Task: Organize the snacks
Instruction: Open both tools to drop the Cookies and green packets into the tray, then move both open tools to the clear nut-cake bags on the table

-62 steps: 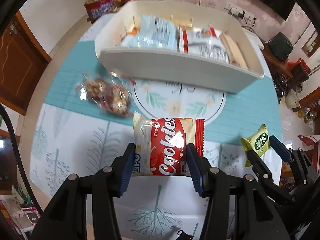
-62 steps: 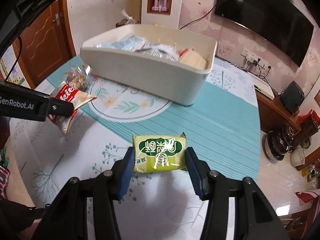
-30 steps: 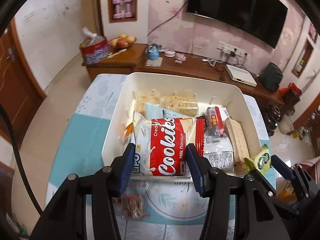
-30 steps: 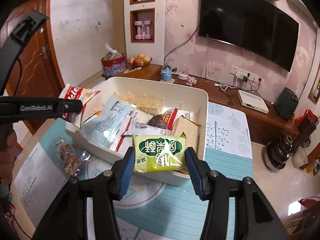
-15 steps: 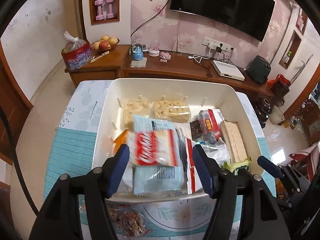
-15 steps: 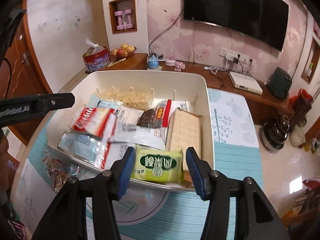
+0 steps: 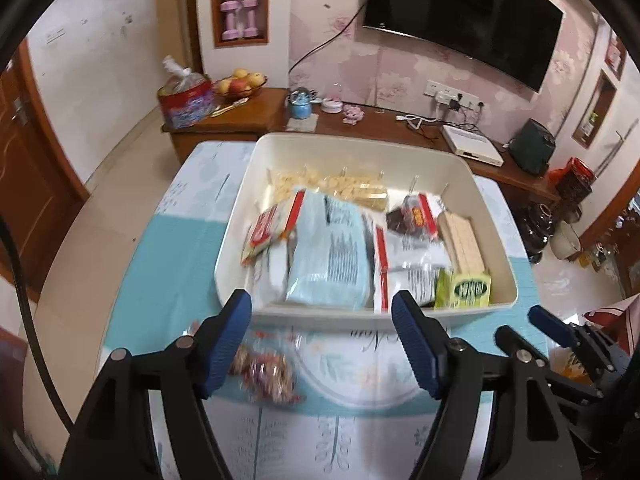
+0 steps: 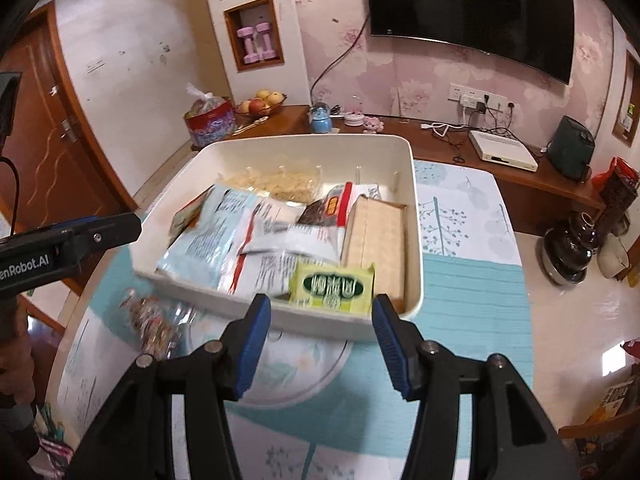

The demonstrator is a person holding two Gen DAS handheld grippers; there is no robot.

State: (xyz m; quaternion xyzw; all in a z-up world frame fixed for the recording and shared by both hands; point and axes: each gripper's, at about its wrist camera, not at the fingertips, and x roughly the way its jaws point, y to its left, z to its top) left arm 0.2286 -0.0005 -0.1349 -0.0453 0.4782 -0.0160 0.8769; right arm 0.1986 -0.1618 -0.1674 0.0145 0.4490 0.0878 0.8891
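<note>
Green snack packet (image 8: 331,289) lies in bin (image 8: 416,240), both tongs spread empty

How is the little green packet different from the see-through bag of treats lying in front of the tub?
The green packet lies inside the white tub, in its near right corner; the clear bag lies outside on the tablecloth, by the tub's near left side. The green packet is opaque, flat and printed; the clear bag is crinkly and shows brownish pieces inside. Both are small snacks, and no fingers hold either.
</note>
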